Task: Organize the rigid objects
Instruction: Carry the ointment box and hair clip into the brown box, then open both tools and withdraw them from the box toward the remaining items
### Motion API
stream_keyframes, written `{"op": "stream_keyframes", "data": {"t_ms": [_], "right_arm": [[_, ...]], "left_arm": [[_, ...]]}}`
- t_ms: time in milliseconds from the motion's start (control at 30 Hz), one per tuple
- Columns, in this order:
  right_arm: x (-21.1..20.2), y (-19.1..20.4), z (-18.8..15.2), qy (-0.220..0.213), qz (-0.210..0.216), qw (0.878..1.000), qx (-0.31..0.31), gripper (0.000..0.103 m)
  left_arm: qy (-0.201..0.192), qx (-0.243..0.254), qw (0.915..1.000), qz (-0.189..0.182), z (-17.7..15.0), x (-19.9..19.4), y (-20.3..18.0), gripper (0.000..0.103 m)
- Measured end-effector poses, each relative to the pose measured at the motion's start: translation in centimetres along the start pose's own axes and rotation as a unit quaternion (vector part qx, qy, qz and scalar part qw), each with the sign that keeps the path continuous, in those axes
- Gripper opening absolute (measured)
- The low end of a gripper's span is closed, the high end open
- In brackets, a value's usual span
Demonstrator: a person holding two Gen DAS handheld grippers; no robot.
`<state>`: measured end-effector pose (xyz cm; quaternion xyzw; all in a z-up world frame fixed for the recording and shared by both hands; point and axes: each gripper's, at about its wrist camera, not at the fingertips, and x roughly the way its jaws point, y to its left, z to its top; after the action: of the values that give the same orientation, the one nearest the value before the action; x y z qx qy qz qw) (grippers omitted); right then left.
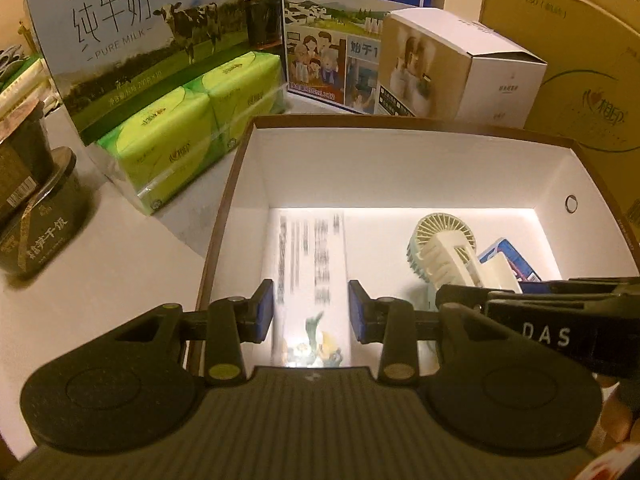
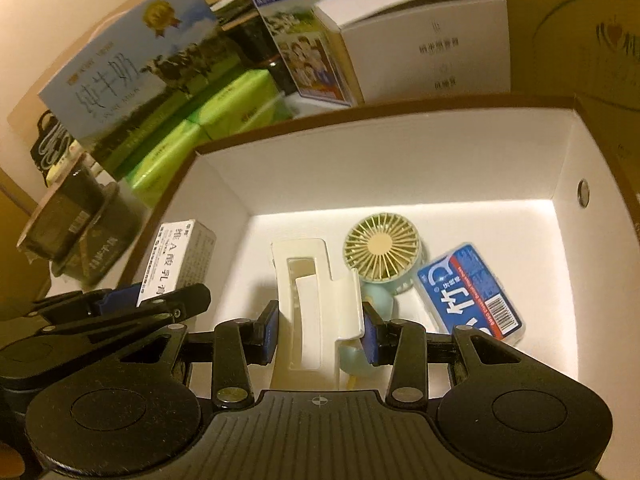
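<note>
Both grippers hang over the open white box [image 2: 400, 152], each pinching one item. Left gripper [image 1: 311, 312]: its blue pads close on the long sides of a small printed carton [image 1: 310, 280], held lengthwise over the left half of the box floor; the carton's print is smeared by motion blur in the left wrist view, so whether it has touched the floor cannot be told. In the right wrist view the same carton [image 2: 176, 260] appears at the near left, level with the box rim. It is judged light, stiff paperboard that could dent under hard squeeze; the long flat sides are the sensible hold. Right gripper [image 2: 320, 332]: narrowly spread jaws clamp a cream plastic clip [image 2: 308, 300], rigid, smooth, probably slippery, best taken across its two parallel outer walls as here. It hangs over the middle of the box, near side.

Already lying on the box floor: a pale green handheld fan [image 2: 382, 248], just right of the clip, and a blue packet [image 2: 470, 292] further right, touching or nearly touching the fan. Beyond the far wall stand milk cartons [image 1: 132, 40], green tissue packs [image 1: 180, 128] and a white product box [image 1: 460, 64]; dark round tins [image 1: 36, 208] sit at left.
</note>
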<state>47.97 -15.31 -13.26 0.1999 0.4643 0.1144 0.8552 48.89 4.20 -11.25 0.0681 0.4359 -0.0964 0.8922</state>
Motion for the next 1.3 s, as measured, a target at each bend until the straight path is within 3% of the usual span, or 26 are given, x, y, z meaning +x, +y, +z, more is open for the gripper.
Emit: {"op": "stream_keyframes", "data": {"t_ms": [100,533,567,667,733,1067,1300], "right_arm": [[0.1,-0.1,0.2,0.002,-0.002,1.000,0.006,0.041],[-0.2,0.1,0.5,-0.005,0.019,1.000,0.015,0.041],[-0.3,0.1,0.5,-0.005,0.021,1.000,0.019,0.043],[-0.9,0.0,0.7,-0.021,0.033,0.999,0.024,0.063],[-1.4,0.0,1.0,-0.025,0.033,0.999,0.022,0.064],[-5.6,-1.2,-0.1,-0.042,0.038,0.998,0.019,0.065],[-10.8,-1.2,-2.6,-0.073,0.040,0.996,-0.020,0.066]], "left_arm": [[-0.003,-0.001,1.0000,-0.002,0.0,0.1,0.2,0.044],[-0.002,-0.008,1.0000,-0.003,-0.4,-0.5,1.0,0.044],[-0.003,-0.006,1.0000,-0.003,-0.5,-0.6,1.0,0.044],[-0.005,-0.004,1.0000,-0.003,-0.6,-1.1,1.1,0.045],[-0.006,-0.005,1.0000,-0.006,-0.8,-1.6,1.2,0.046],[-0.031,-0.010,0.9993,-0.017,-2.1,-6.1,1.7,0.053],[-0.050,-0.023,0.9981,-0.029,-3.6,-10.5,1.4,0.058]]}}
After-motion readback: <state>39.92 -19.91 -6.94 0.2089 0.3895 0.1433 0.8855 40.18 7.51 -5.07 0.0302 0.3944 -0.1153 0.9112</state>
